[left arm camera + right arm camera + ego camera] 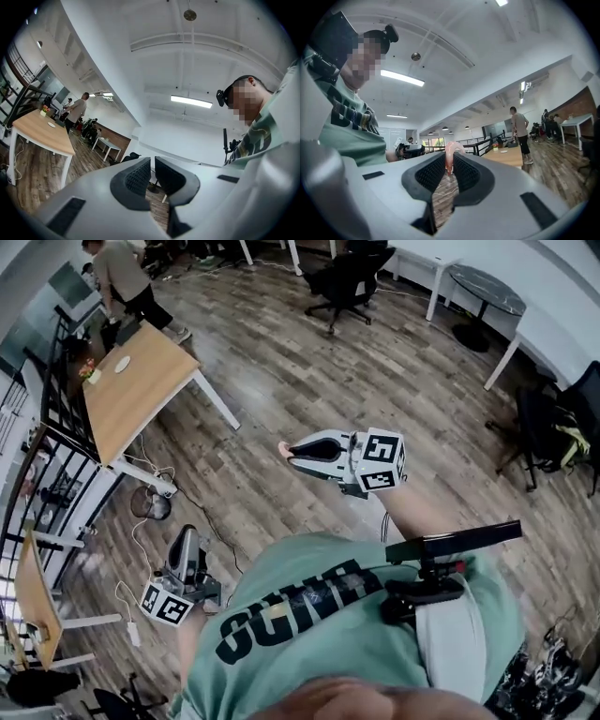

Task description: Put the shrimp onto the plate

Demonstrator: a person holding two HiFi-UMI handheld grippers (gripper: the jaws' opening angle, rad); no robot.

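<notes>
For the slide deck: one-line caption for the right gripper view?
Right gripper pinches a pink shrimp between its jaws, wooden table beyond.

shirt (pixel 309 615): green, black lettering | grippers (pixel 185 532) (pixel 292 454): white shells, black ribbed fingers (pixel 427 176) | cubes (pixel 380 460): black-white square markers

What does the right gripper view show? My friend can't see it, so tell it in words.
The right gripper pinches a pink shrimp between its two dark jaws. Behind it is a wooden table with a person standing beside it. The holder's green shirt shows at left.
</notes>
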